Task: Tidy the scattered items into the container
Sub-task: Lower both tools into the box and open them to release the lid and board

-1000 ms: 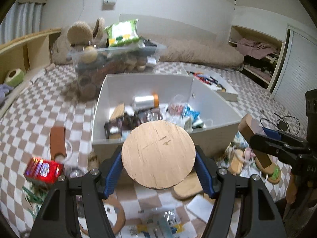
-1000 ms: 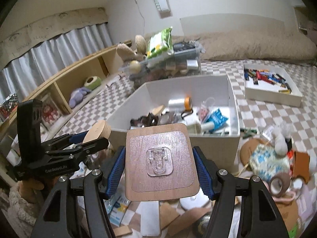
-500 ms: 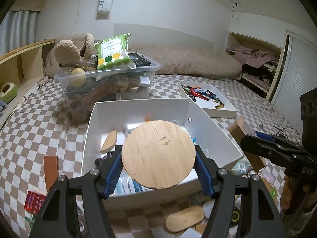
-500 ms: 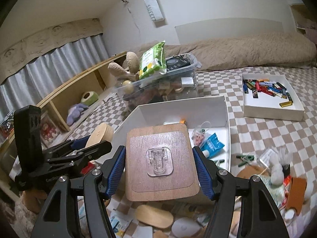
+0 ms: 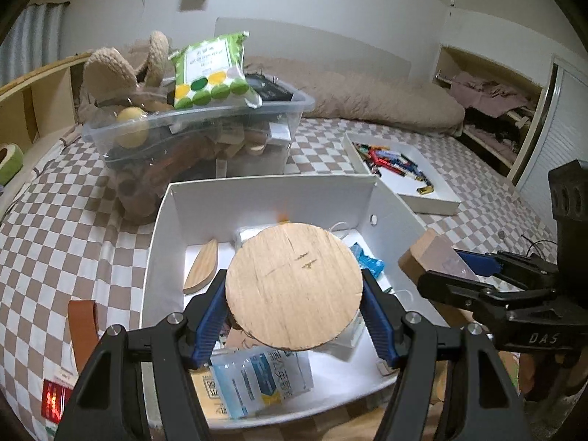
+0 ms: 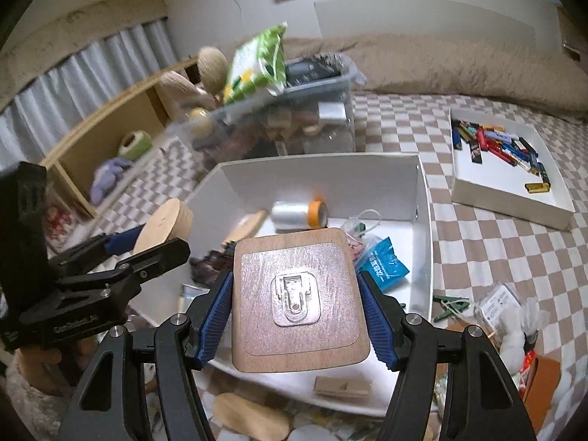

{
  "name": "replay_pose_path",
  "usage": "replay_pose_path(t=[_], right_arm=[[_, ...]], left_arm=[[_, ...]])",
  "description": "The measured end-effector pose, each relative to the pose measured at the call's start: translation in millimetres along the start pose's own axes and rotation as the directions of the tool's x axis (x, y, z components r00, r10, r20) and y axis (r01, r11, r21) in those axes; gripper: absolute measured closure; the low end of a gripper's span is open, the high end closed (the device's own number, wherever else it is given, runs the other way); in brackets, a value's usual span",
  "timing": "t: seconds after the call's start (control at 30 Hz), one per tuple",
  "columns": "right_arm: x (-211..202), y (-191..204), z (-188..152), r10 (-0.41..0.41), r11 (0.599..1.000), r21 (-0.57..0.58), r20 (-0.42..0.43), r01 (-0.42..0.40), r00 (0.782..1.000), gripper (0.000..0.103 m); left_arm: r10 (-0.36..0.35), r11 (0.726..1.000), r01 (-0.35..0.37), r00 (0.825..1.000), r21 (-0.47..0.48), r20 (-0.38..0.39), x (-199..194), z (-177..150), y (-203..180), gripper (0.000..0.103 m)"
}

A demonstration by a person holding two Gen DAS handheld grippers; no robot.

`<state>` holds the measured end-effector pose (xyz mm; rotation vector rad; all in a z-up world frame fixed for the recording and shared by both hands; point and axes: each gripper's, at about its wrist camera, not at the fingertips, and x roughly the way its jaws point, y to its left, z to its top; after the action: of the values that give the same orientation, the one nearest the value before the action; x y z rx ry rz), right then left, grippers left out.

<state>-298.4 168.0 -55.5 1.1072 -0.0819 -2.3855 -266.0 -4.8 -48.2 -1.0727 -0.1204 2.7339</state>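
Observation:
My left gripper (image 5: 294, 305) is shut on a round wooden disc (image 5: 294, 286), held above the open white box (image 5: 272, 193). My right gripper (image 6: 299, 307) is shut on a square wooden plaque (image 6: 297, 301) with a clear plastic hook on its face, also over the white box (image 6: 323, 169). Inside the box lie a roll of clear tape (image 6: 297, 215), a blue packet (image 6: 382, 268), a wooden leaf shape (image 5: 202, 268) and a blue-and-white sachet (image 5: 264, 378). Each gripper shows in the other's view: the right gripper (image 5: 474, 279) at the right, the left gripper (image 6: 147, 246) at the left.
A clear bin (image 5: 205, 139) with a green packet (image 5: 209, 70) on top stands behind the box. A white tray of markers (image 6: 503, 169) lies at the right. Loose items lie on the checkered bedspread: a brown strap (image 5: 82, 327), a red pack (image 5: 55, 400), green clips (image 6: 452, 305), wooden ovals (image 6: 250, 419).
Both grippers have moved forward with their wooden pieces, from in front of the box's near wall to above its inside. The box now looks closer and lower in both views.

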Motion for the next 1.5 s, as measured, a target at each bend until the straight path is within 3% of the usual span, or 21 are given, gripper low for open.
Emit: replay_pose_path(t=[0.43, 0.6, 0.63, 0.67, 0.7, 0.73, 0.8, 1.23, 1.3, 1.33, 1.5], right_arm=[[63.6, -9.4, 35.1, -0.042, 0.998, 0.032, -0.113, 0.046, 0.993, 0.036], [83.3, -15.3, 42.0, -0.009, 0.998, 0.067, -0.140, 0.019, 0.990, 0.036], [84.3, -15.9, 43.4, -0.006, 0.997, 0.075, -0.137, 0.017, 0.991, 0.035], [82.7, -16.7, 44.7, -0.010, 0.996, 0.083, -0.119, 0.020, 0.993, 0.029], [78.9, -16.8, 46.0, -0.030, 0.996, 0.083, -0.085, 0.037, 0.996, 0.015], [74.3, -16.3, 47.4, -0.054, 0.996, 0.075, -0.050, 0.057, 0.997, 0.010], [68.6, -16.6, 48.3, -0.046, 0.997, 0.068, -0.023, 0.048, 0.999, 0.009], [54.5, -25.0, 38.7, 0.046, 0.988, 0.148, -0.040, -0.039, 0.998, 0.009], [54.9, -27.6, 37.2, 0.055, 0.986, 0.157, -0.045, -0.047, 0.997, 0.009], [55.5, -28.7, 36.8, 0.056, 0.986, 0.160, -0.049, -0.048, 0.997, 0.009], [55.1, -34.4, 35.2, 0.059, 0.983, 0.177, -0.057, -0.048, 0.997, 0.009]], left_arm=[[-0.002, 1.000, 0.002, 0.999, -0.011, -0.049, 41.6, 16.9, 26.1, 0.035], [0.001, 1.000, -0.003, 0.997, -0.026, -0.078, 52.3, 21.1, 37.1, 0.035], [0.000, 1.000, -0.002, 0.997, -0.027, -0.081, 53.7, 21.2, 38.2, 0.035], [-0.004, 1.000, 0.001, 0.996, -0.030, -0.085, 55.0, 21.1, 39.4, 0.035], [-0.006, 0.999, 0.003, 0.996, -0.032, -0.089, 56.3, 20.9, 40.2, 0.035], [-0.007, 0.999, 0.004, 0.996, -0.033, -0.093, 57.5, 20.6, 40.6, 0.035], [-0.010, 0.999, 0.007, 0.995, -0.033, -0.104, 60.5, 19.7, 40.7, 0.035], [-0.030, 0.998, 0.018, 0.984, -0.067, -0.174, 81.5, 32.1, 34.7, 0.035], [-0.008, 0.997, -0.006, 0.985, -0.083, -0.170, 83.2, 34.8, 36.2, 0.019], [0.011, 0.995, -0.027, 0.987, -0.096, -0.162, 82.7, 35.3, 38.0, 0.001], [0.026, 0.993, -0.043, 0.987, -0.111, -0.156, 77.5, 32.1, 44.2, 0.000]])
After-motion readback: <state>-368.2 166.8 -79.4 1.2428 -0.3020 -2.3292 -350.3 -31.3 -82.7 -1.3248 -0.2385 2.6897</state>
